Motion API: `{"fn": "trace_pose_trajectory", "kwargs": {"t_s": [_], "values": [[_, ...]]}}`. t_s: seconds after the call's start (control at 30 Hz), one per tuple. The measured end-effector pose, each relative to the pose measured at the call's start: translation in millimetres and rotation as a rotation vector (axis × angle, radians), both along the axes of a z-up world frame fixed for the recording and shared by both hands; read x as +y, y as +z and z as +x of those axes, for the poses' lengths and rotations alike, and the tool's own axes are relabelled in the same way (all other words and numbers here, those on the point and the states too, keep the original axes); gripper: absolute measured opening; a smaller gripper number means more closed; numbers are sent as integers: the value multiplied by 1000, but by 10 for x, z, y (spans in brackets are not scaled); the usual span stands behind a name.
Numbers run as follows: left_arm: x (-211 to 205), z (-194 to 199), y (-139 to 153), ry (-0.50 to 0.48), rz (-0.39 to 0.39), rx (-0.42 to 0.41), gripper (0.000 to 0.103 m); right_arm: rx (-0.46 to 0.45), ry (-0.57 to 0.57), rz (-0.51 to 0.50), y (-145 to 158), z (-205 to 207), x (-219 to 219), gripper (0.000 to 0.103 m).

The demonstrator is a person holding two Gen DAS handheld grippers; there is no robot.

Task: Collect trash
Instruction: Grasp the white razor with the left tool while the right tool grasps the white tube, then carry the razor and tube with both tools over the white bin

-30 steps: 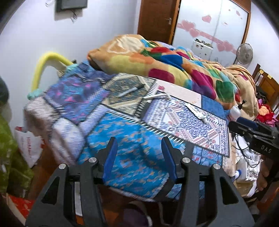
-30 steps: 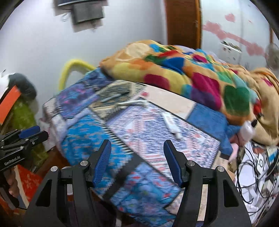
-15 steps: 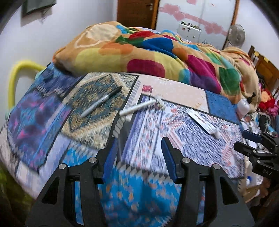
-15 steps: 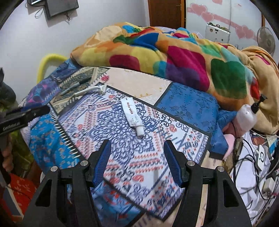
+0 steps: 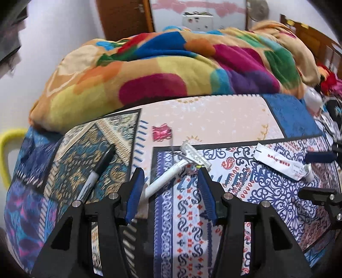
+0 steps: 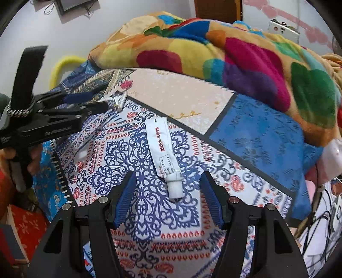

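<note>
A white disposable razor [image 5: 181, 164] lies on the patterned bedspread, its handle running between the open jaws of my left gripper [image 5: 170, 173]. A black-capped marker [image 5: 96, 171] lies to its left and a pink wrapper [image 5: 161, 132] behind it. A flattened white tube [image 6: 164, 154] lies just ahead of my open, empty right gripper [image 6: 168, 180], its cap between the fingertips; it also shows in the left wrist view [image 5: 282, 162]. The left gripper appears at the left of the right wrist view [image 6: 85, 102], with the razor head [image 6: 120, 101] by it.
A crumpled multicoloured blanket [image 5: 171, 70] fills the far side of the bed. A yellow hoop [image 5: 6, 149] stands at the bed's left edge. Cables and a white pump bottle [image 5: 312, 102] lie off the right side. A wooden door [image 5: 124, 19] is behind.
Both grippers have moved forward and down toward the bed. The razor now lies between my left jaws and the tube's cap between my right jaws. Both stayed open.
</note>
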State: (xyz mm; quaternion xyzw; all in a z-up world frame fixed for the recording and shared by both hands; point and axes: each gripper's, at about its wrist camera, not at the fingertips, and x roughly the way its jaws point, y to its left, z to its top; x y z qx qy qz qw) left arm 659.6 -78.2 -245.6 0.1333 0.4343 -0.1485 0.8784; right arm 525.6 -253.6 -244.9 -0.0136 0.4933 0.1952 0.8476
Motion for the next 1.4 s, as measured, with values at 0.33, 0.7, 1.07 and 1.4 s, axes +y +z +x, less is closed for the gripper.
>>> {"fn": "trace_pose_trajectory", "kwargs": {"t_s": [0.33, 0.7, 1.07, 1.4], "values": [[49, -39, -24, -46, -55, 60, 43, -75, 34, -114, -28, -28, 153, 33], [-190, -492, 57, -70, -29, 67, 8, -75, 17, -71, 65, -115, 115, 17], [-234, -974, 549, 14, -163, 19, 8, -120, -20, -27, 409, -230, 70, 17], [17, -1523, 923, 114, -183, -18, 8, -174, -13, -13, 851, -509, 131, 17]]}}
